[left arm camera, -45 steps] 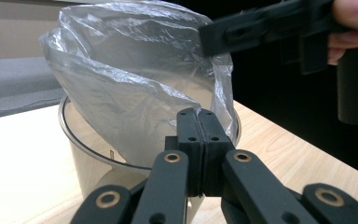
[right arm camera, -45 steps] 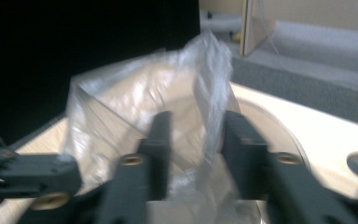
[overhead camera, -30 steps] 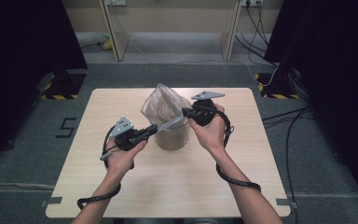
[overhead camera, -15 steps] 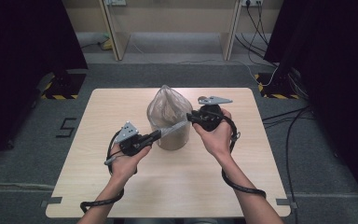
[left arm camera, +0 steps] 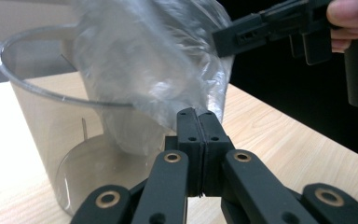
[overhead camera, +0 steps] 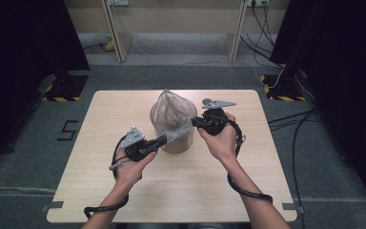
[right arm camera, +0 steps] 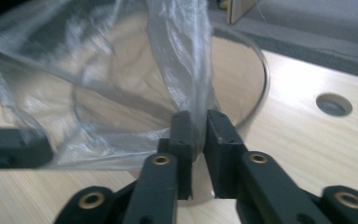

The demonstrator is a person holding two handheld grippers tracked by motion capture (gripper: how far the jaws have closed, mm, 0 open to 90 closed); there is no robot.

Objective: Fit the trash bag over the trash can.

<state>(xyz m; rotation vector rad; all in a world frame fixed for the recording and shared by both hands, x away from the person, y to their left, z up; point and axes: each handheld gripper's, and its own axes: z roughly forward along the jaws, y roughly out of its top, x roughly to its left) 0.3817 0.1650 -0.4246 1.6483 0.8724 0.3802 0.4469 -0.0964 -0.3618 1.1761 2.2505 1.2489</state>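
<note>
Hands hold two tools over the bench (overhead camera: 124,200) from above: left tool (overhead camera: 163,139) and right tool (overhead camera: 194,122) each pinch the plastic bag (overhead camera: 170,112) in the clear tub (overhead camera: 176,143). Left tool (left arm camera: 197,122) view: jaws pressed on the bag (left arm camera: 154,60). Right tool (right arm camera: 198,122) view: jaws squeeze the bag (right arm camera: 121,70) over the tub (right arm camera: 249,79).

A thin, crinkled clear plastic bag (left arm camera: 154,60) with a soft sheen sits in a smooth, smoky see-through plastic container (left arm camera: 51,140). Matt black plastic jaws with brass-coloured pivot rings mark the left gripper (left arm camera: 198,140) and right gripper (right arm camera: 199,135). The table (overhead camera: 248,191) is pale, matt wood-grain laminate; at 12 o'clock lies rough grey carpet (overhead camera: 171,76).
</note>
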